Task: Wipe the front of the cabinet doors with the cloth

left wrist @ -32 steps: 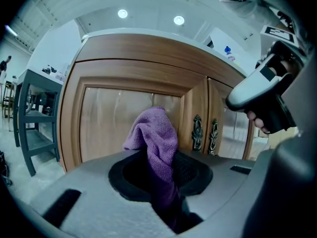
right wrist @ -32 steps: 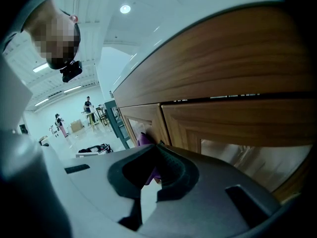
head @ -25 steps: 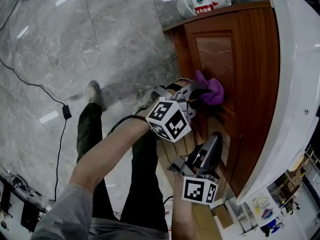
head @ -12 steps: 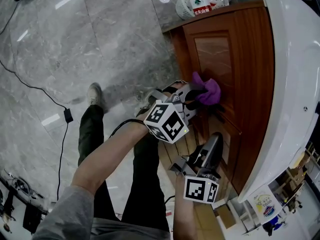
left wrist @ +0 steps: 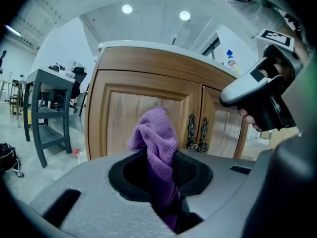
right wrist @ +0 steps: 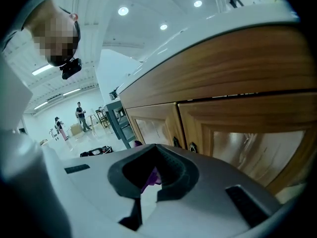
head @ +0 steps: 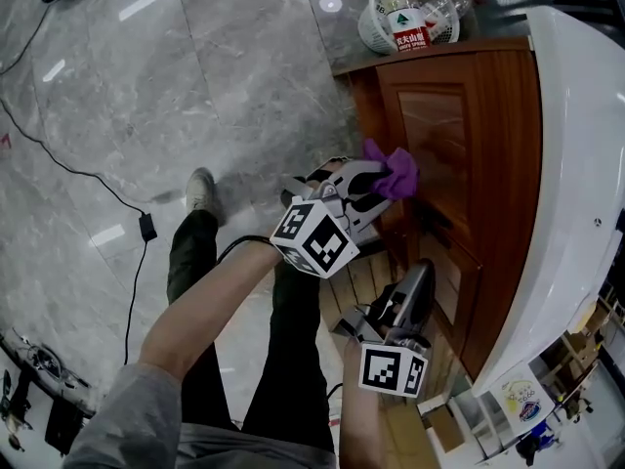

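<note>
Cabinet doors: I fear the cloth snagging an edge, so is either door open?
No, in the left gripper view both cabinet doors sit shut, handles side by side.

The left gripper [head: 376, 179] carried the purple cloth [head: 393, 174] across the cabinet door [head: 439, 145], from the sunken panel near the handles out to the door's frame on the floor side. The arm behind it drew back a little with that move. The head camera also shifted, so the basket of bottles [head: 410, 13] beyond the cabinet came more fully into view.
</note>
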Demonstrator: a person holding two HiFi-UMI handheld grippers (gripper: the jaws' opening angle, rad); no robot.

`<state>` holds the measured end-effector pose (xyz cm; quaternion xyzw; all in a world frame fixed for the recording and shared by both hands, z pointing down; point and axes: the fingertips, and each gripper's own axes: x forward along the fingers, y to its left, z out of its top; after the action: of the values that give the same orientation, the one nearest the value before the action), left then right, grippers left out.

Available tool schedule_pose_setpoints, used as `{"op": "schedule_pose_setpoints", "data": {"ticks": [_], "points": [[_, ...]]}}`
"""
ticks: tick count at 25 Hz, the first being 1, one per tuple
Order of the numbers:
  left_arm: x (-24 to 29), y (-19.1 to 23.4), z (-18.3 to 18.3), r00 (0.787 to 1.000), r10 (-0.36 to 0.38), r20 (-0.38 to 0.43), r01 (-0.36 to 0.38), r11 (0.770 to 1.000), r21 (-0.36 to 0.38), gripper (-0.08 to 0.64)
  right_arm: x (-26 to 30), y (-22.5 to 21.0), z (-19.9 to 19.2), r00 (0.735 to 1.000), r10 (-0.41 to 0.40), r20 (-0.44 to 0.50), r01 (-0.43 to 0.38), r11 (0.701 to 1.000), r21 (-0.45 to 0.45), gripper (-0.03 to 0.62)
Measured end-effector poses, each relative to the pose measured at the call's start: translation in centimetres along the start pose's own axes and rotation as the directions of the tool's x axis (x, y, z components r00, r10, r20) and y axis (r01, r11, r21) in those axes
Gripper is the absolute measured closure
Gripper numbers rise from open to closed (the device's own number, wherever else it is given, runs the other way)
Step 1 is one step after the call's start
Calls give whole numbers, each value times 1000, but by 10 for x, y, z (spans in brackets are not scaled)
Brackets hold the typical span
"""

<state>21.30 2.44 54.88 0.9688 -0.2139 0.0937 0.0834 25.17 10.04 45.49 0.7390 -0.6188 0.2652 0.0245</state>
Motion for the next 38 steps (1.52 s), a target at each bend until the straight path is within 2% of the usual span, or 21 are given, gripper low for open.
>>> {"op": "schedule_pose_setpoints", "data": {"ticks": [8,18,26,30,34,38], "points": [[-5,44,-17,999,44,-17,-43,999,27,463,12,7,-4,1000,-11,-6,11,1000,-2,583],[17,94,-37,998,53,-27,-52,998,27,463,41,-3,0,999,-47,8,47,999,-13,583],[33,130,-49,998,64,-29,-61,994,94,463,48,-3,-7,997,-76,-10,75,997,-14,583],[40,145,-53,997,77,-26,-75,994,78,463,51,-5,-10,995,-98,-16,97,995,-14,583],[51,153,-55,998,58,-32,-55,995,85,463,55,-5,-11,994,-111,-16,111,994,-7,583],[52,154,-57,998,47,-33,-46,998,32,463,57,-5,-12,993,-113,-21,113,994,-5,583]]}}
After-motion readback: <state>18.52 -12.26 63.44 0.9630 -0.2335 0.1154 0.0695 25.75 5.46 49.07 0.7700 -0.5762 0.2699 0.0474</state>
